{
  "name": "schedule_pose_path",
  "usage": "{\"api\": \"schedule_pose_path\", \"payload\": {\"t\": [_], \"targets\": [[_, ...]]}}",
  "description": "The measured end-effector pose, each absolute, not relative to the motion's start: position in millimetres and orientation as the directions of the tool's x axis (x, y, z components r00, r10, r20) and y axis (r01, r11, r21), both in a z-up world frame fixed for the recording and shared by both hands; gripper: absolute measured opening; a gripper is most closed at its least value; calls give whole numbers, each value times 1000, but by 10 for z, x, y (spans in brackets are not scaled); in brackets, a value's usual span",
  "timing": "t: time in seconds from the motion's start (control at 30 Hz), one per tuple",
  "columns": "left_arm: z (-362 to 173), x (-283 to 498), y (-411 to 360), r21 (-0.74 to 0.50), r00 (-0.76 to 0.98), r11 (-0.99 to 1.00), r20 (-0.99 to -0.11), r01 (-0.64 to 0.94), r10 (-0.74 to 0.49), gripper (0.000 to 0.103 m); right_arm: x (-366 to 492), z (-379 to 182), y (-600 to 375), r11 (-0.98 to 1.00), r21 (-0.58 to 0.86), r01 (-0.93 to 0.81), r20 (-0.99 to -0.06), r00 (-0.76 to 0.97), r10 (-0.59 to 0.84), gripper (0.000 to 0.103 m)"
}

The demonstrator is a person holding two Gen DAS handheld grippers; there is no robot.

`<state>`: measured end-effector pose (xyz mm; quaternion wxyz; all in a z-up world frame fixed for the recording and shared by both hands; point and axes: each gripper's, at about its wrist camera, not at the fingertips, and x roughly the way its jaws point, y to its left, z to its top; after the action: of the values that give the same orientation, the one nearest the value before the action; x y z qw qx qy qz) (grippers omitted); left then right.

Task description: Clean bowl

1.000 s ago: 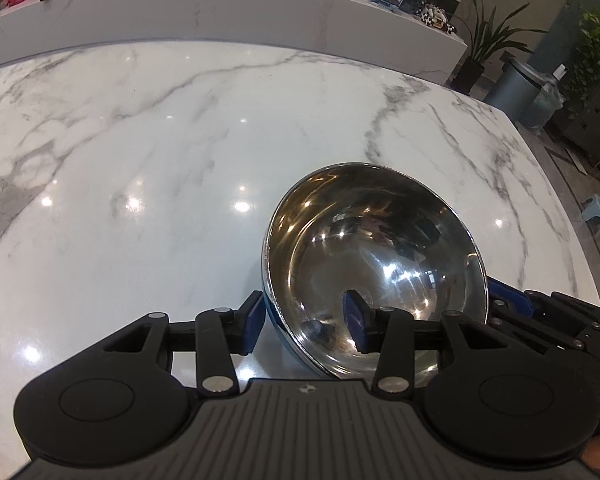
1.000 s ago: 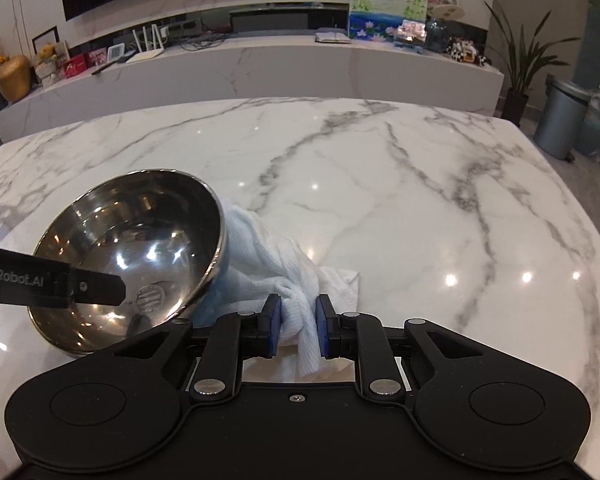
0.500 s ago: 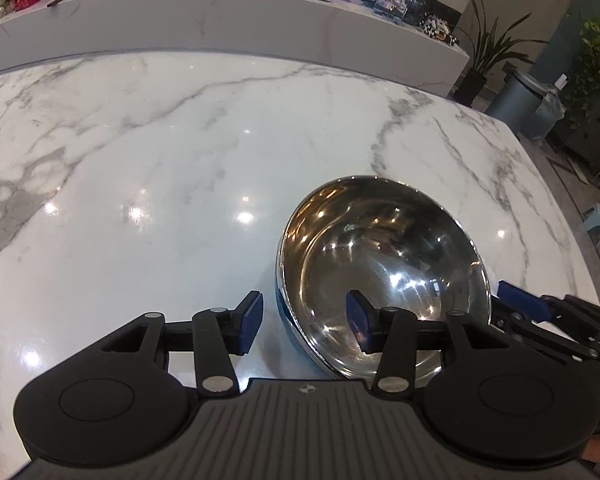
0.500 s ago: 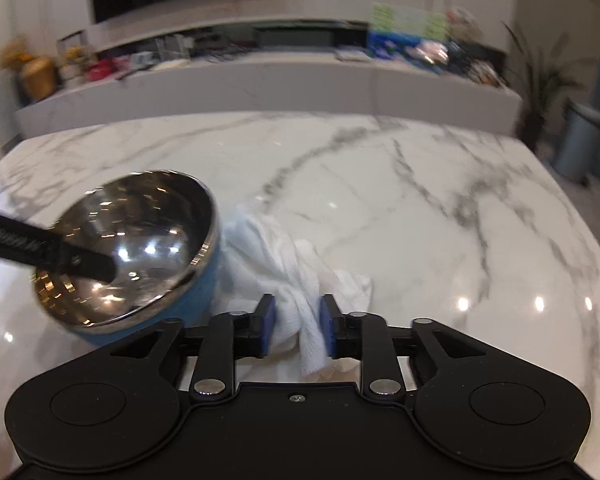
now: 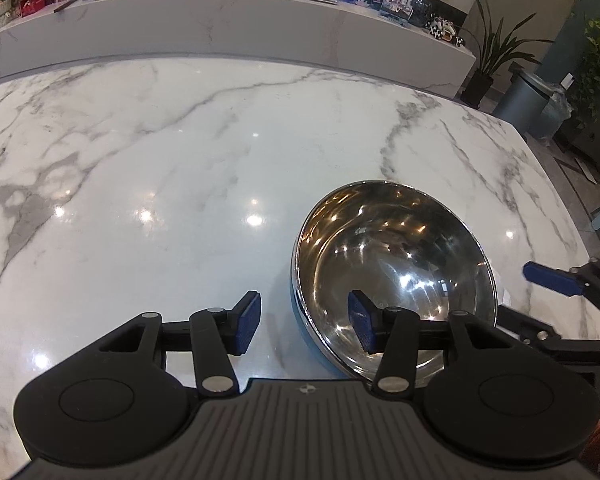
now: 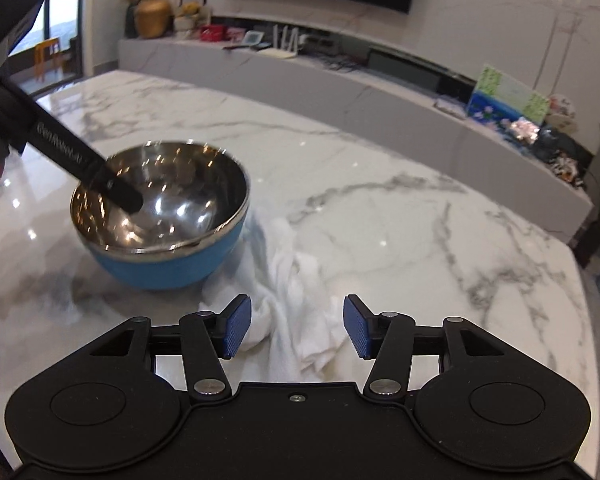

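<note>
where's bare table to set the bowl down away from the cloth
Bare marble spreads left of the bowl and behind it to the table's far edge. Crowded spot: the bowl's right side, where the white cloth lies against it, between the right gripper's open fingers.

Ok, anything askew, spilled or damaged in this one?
Nothing spilled or damaged. The white cloth lies crumpled on the marble table, one end against the bowl. The bowl sits upright. Both tools are open: the right tool straddles the cloth, the left tool straddles the bowl's rim.
</note>
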<state>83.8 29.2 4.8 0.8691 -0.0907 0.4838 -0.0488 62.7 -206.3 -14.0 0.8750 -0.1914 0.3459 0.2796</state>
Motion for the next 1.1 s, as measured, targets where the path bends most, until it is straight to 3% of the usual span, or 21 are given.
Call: {"api": "schedule_pose_path", "payload": {"t": [0.33, 0.47, 0.53, 0.6, 0.67, 0.77, 1.1], "targets": [[23, 827, 299, -194, 517, 981, -840, -8, -162, 47, 739, -336, -1971, 768, -127, -628, -739, 576, 349, 49], [20, 823, 286, -191, 513, 981, -843, -5, -162, 47, 785, -369, -1979, 769, -123, -628, -738, 576, 352, 59], [18, 822, 274, -193, 512, 981, -843, -1, -165, 47, 834, -378, -2011, 783, -86, -616, -742, 564, 362, 58], [14, 821, 265, -192, 510, 981, -844, 1, -166, 47, 857, -381, -2034, 802, -34, -596, -746, 550, 376, 50], [6, 815, 258, -191, 509, 982, -845, 2, -165, 47, 831, -379, -2011, 811, -8, -585, -744, 545, 387, 28], [8, 803, 256, -190, 511, 982, -844, 0, -164, 47, 732, -367, -1917, 821, -38, -569, -739, 570, 360, 20], [29, 788, 208, -164, 513, 986, -846, 9, -145, 35, 538, -17, -1724, 888, -108, -448, -704, 664, 250, 18]]}}
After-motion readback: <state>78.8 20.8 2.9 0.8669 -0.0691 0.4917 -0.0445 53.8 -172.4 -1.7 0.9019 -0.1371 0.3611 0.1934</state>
